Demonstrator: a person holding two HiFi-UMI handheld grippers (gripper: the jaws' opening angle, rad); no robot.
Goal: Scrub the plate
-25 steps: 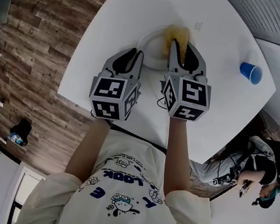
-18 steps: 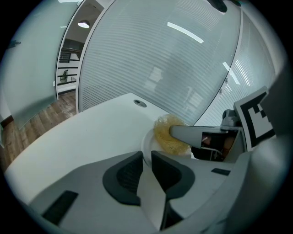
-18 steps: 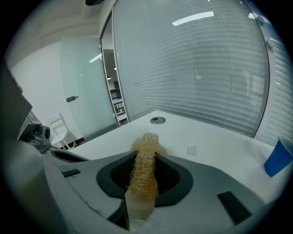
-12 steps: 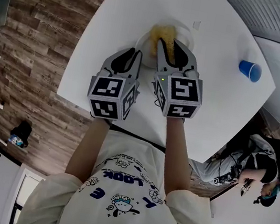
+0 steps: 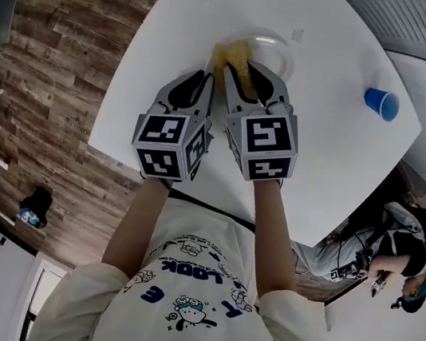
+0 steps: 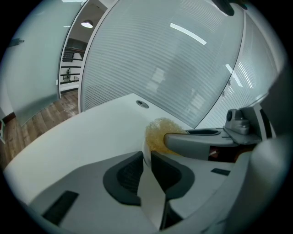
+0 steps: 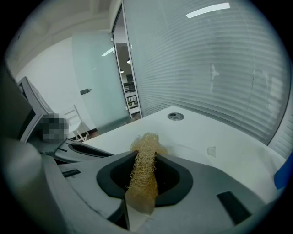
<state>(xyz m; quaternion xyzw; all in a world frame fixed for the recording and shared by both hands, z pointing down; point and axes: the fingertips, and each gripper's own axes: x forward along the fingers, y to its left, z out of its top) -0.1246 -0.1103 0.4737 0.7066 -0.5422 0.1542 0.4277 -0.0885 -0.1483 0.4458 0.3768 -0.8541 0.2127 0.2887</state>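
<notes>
A white plate (image 5: pixel 280 49) lies on the white table (image 5: pixel 322 143). My left gripper (image 5: pixel 210 78) is shut on its near-left rim; in the left gripper view (image 6: pixel 146 157) a thin white edge of the plate (image 6: pixel 149 196) sits between the nearly closed jaws. My right gripper (image 5: pixel 244 70) is shut on a yellow fibrous scrubber (image 5: pixel 235 50), which rests on the left part of the plate, right beside the left gripper. In the right gripper view (image 7: pixel 144 160) the scrubber (image 7: pixel 143 169) stands pinched between the pads. From the left gripper view the scrubber (image 6: pixel 158 132) shows past a right finger (image 6: pixel 197 141).
A blue cup (image 5: pixel 381 103) stands at the table's right edge. A round metal grommet (image 7: pixel 175 116) sits at the far side, and a small clear tag (image 5: pixel 298 36) lies beyond the plate. Wood floor lies left of the table; a person crouches at lower right.
My right gripper has swept left across the plate with the scrubber, from the plate's middle to its left rim, rolling a little. The left gripper has stayed put on the rim.
</notes>
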